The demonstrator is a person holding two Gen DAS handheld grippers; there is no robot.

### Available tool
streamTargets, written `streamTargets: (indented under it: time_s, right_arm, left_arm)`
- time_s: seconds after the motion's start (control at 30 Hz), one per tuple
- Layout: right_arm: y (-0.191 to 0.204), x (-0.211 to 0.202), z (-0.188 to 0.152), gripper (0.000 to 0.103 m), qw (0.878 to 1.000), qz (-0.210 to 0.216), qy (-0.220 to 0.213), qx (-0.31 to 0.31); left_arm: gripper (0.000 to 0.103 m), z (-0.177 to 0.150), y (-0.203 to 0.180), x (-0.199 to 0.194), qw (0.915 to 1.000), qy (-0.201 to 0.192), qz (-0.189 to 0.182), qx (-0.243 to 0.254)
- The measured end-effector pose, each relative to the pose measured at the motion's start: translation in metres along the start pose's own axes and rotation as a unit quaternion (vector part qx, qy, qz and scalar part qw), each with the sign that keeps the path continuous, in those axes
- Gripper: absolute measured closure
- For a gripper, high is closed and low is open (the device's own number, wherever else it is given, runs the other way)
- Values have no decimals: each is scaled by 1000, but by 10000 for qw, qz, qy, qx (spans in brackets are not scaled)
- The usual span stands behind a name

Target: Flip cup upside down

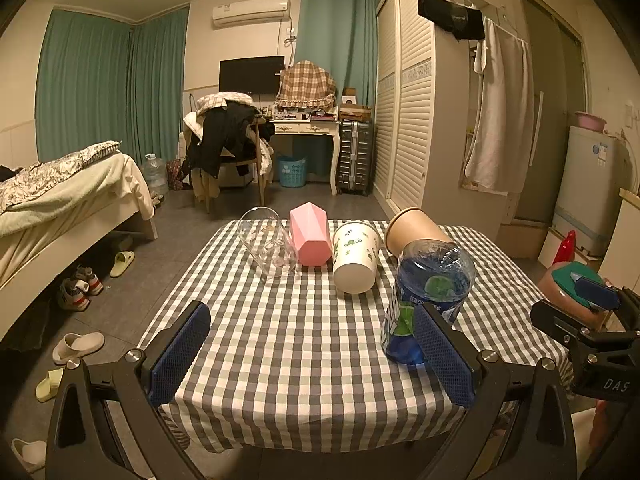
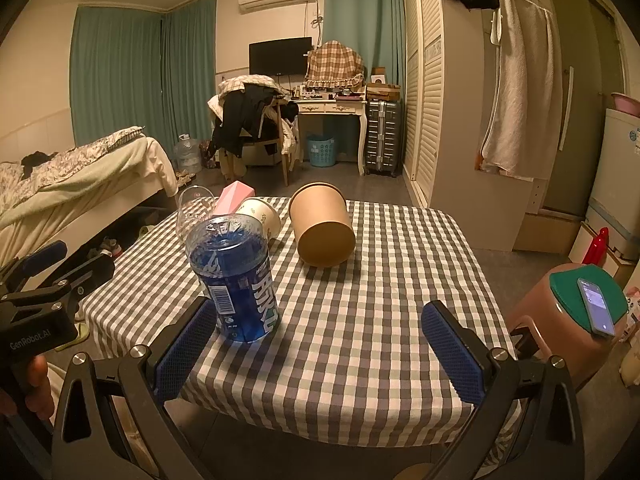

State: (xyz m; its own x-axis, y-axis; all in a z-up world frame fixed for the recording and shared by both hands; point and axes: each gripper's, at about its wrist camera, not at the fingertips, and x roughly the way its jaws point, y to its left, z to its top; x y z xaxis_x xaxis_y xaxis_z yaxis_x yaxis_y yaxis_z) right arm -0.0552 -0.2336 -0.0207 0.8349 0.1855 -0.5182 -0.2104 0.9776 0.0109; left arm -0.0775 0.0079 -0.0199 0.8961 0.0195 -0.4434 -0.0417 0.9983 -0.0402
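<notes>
1. A blue plastic cup [image 1: 430,300] stands inverted, base up, near the front of the checked table [image 1: 300,340], with nothing visible inside.
2. Behind it four cups lie on their sides in a row: a clear glass [image 1: 266,242], a pink cup [image 1: 310,236], a white paper cup [image 1: 356,256] and a brown paper cup [image 2: 322,226]. The white and brown cups show only their bases.
3. The left gripper [image 1: 308,356] is spread wide and holds nothing; its right pad overlaps the blue cup, contact unclear.
4. The right gripper [image 2: 320,354] is likewise spread wide and holds nothing.

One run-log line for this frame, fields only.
left gripper: open, empty | right gripper: open, empty | blue plastic cup: upside down on checked tablecloth | four other cups: on sides
</notes>
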Motion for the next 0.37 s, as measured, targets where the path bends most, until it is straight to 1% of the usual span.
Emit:
streamTargets:
  time_s: [0.37]
  right_arm:
    - [0,1,-1,0,10000,11,11,0]
  left_arm:
    - [0,-3,1,-3,10000,-55,-4,40]
